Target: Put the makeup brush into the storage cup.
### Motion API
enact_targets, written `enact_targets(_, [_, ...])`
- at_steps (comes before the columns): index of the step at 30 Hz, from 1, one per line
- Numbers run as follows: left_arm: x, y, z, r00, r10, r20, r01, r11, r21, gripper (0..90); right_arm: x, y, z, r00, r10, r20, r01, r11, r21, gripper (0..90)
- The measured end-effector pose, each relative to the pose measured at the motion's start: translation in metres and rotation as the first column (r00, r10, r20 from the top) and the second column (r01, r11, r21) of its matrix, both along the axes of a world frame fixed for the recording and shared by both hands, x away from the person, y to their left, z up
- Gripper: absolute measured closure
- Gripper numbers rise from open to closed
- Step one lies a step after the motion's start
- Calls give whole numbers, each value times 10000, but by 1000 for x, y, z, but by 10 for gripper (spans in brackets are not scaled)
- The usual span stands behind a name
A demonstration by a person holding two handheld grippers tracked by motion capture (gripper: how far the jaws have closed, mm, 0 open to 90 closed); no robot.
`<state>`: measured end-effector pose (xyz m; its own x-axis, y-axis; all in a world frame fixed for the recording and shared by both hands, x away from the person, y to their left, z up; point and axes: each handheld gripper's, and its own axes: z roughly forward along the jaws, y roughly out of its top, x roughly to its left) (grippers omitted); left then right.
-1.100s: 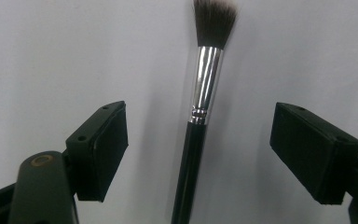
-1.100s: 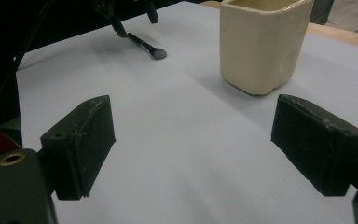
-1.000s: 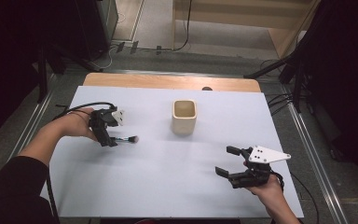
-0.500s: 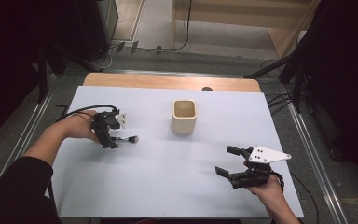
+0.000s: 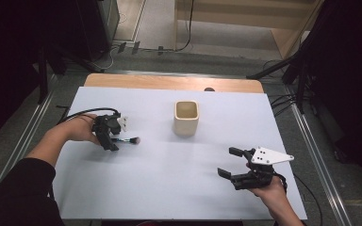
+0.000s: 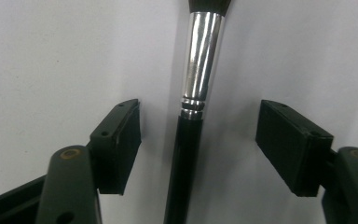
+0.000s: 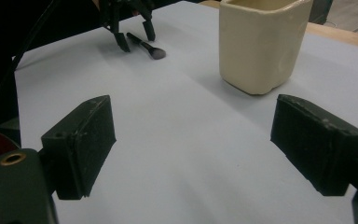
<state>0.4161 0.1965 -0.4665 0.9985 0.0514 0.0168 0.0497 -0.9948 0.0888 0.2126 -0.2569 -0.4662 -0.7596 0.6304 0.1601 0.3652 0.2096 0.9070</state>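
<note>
A make-up brush [image 5: 128, 140] with a black handle, silver ferrule and dark bristles lies flat on the white table cover [image 5: 169, 183], left of centre. My left gripper [image 5: 114, 140] is lowered over its handle. In the left gripper view the brush [image 6: 200, 74] runs up between the two jaws of the left gripper [image 6: 199, 116], with a gap on each side. The jaws have just been closing, but the pads do not touch the handle. My right gripper [image 5: 226, 161] rests near the front right, open and empty. The right gripper [image 7: 191, 121] faces the cup and the far brush [image 7: 145, 46].
A cream square cup [image 5: 186, 117] stands upright at the table's middle back, empty as far as I can see; it looms at the upper right [image 7: 261, 42] of the right gripper view. A wooden table edge [image 5: 169, 82] runs along the back. Cables trail on the floor beyond.
The left gripper's jaws have drawn closer together around the brush handle. The brush, the cup and the right gripper have kept their places.
</note>
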Motion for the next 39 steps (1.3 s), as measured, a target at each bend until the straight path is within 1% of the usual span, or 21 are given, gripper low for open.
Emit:
enact_targets(2, [0,0,0,9999,126,-47,-126,9999,-54,341,0,0,0,10000,1,13,-1,10000,-8,144])
enact_targets(3, [0,0,0,9999,134,0,-134,9999,-47,345,0,0,0,10000,-6,17,6,10000,-19,144])
enact_targets(5, [0,0,1,9999,131,-30,-131,9999,-25,363,0,0,0,10000,0,6,0,10000,-30,145])
enact_targets(6, [0,0,1,9999,101,-22,-101,9999,-37,408,0,0,0,10000,8,3,-8,10000,-16,146])
enact_targets(7, [0,1,1,9999,131,-31,-131,9999,-95,408,0,0,0,10000,8,3,-8,10000,-16,146])
enact_targets(10, [-1,1,2,10000,47,-42,-47,10000,-64,477,0,0,0,10000,18,-3,-18,10000,-33,146])
enact_targets(12, [-2,0,3,10000,85,-42,-85,10000,30,509,0,0,0,10000,20,-7,-20,10000,-29,146])
enact_targets(13, [-2,0,3,10000,79,-20,-79,9999,65,555,0,1,0,10000,11,-24,-12,10000,-39,146])
enact_targets(14, [-2,-1,3,9999,107,10,-107,9999,86,555,0,1,0,10000,11,-24,-12,10000,-39,146])
enact_targets(18, [-2,-1,4,9998,215,-31,-214,9996,157,671,-1,0,0,10000,16,-22,-16,10000,-35,147])
enact_targets(21, [-1,-2,4,9995,303,-95,-300,9992,261,702,-1,1,0,10000,26,-20,-26,10000,-43,147])
enact_targets(22, [0,-3,4,9996,270,-61,-268,9991,319,716,0,1,0,10000,28,-21,-28,10000,-48,147])
enact_targets(24, [0,-5,4,9996,283,-97,-279,9987,437,762,0,1,0,10000,40,-8,-40,10000,-54,148])
enact_targets(26, [1,-5,4,9995,304,-121,-298,9983,508,778,-1,1,0,10000,57,-11,-57,10000,-71,148])
enact_targets(27, [1,-6,4,9991,395,-125,-388,9982,464,785,-1,1,0,10000,67,-1,-67,9999,-78,148])
enact_targets(28, [2,-6,4,9989,433,-160,-424,9977,526,788,-1,1,0,10000,69,4,-69,9999,-94,148])
enact_targets(29, [2,-6,4,9983,535,-230,-523,9974,504,791,-1,1,0,10000,81,0,-81,9999,-108,148])
enact_targets(33, [3,-6,4,9975,653,-261,-640,9967,499,799,-1,3,-1,9999,129,-10,-129,9994,-333,148])
enact_targets(36, [4,-5,5,9966,750,-328,-734,9962,478,801,-1,4,-1,9999,124,-24,-125,9994,-323,148])
enact_targets(38, [5,-5,5,9957,864,-338,-846,9951,517,802,-1,3,-1,9999,128,-35,-129,9994,-316,148])
enact_targets(39, [5,-5,5,9939,1037,-384,-1019,9938,450,802,-1,3,-1,9999,146,-68,-148,9994,-305,148])
